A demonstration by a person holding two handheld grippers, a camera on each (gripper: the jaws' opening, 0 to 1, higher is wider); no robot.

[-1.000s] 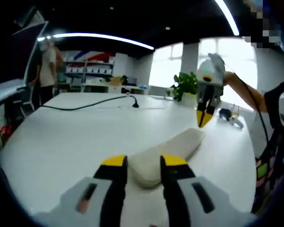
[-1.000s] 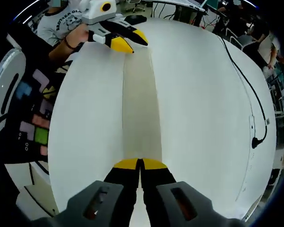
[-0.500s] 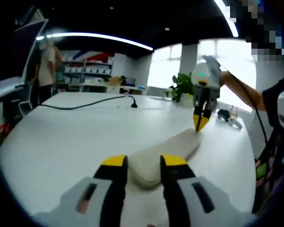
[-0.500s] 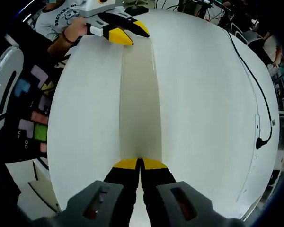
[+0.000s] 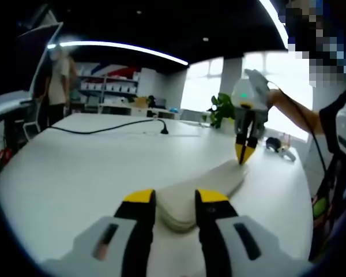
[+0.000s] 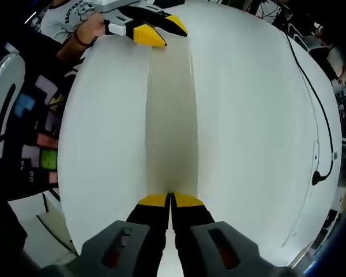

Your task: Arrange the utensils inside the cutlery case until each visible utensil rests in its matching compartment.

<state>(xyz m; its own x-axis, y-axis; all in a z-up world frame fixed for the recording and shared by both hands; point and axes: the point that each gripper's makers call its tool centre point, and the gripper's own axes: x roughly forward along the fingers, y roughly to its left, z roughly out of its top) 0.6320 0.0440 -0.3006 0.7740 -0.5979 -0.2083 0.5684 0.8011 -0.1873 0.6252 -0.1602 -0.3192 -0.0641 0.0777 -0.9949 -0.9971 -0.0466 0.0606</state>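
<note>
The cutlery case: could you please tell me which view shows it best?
The right gripper view: the closed cutlery case runs full length down the table. In the left gripper view, its near end sits between the left claw's jaws, foreshortened.

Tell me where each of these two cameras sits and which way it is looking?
Left gripper view: rides on the left claw, looking low along the white table towards windows; its jaws straddle the near end of the beige cutlery case; the right claw touches the far end.
Right gripper view: rides on the right claw, looking down on the table; jaws shut at one end of the case; the left claw and a hand at the other.
Shared: case, table, black cable.
</note>
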